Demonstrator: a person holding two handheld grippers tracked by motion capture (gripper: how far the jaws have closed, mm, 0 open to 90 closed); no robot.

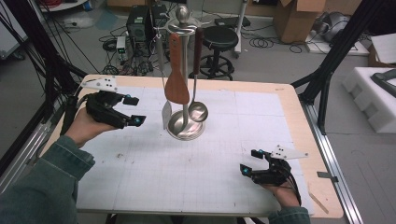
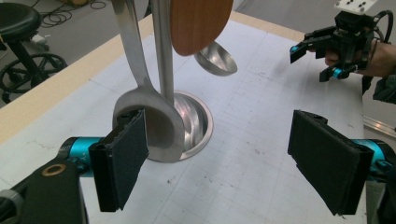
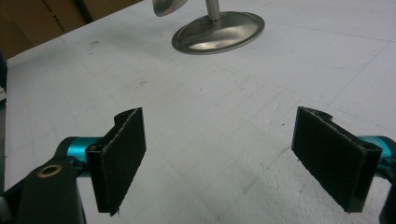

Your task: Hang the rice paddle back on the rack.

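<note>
The desk (image 1: 140, 186), covered with a white gridded sheet inside a pale wooden border, carries a steel utensil stand (image 1: 186, 126) that sits toward the middle of its far half, nearer the far edge than the near one. From the stand's top hang a wooden spatula (image 1: 176, 74), a dark-handled steel ladle (image 1: 197, 111) (its bowl hangs just above the round base) and a steel spoon (image 2: 154, 126) on the side facing the left edge. The left hand-held gripper (image 1: 135, 111) is held above the desk near the far left corner, pointing at the stand; its jaws stand wide apart with nothing between the pads, and in the left gripper view the spoon's bowl lies just beyond its left pad, not gripped. The right hand-held gripper (image 1: 250, 162) sits low near the near right corner, well apart from the stand, its jaws likewise spread and empty, with only bare sheet between the pads in the right gripper view.
</note>
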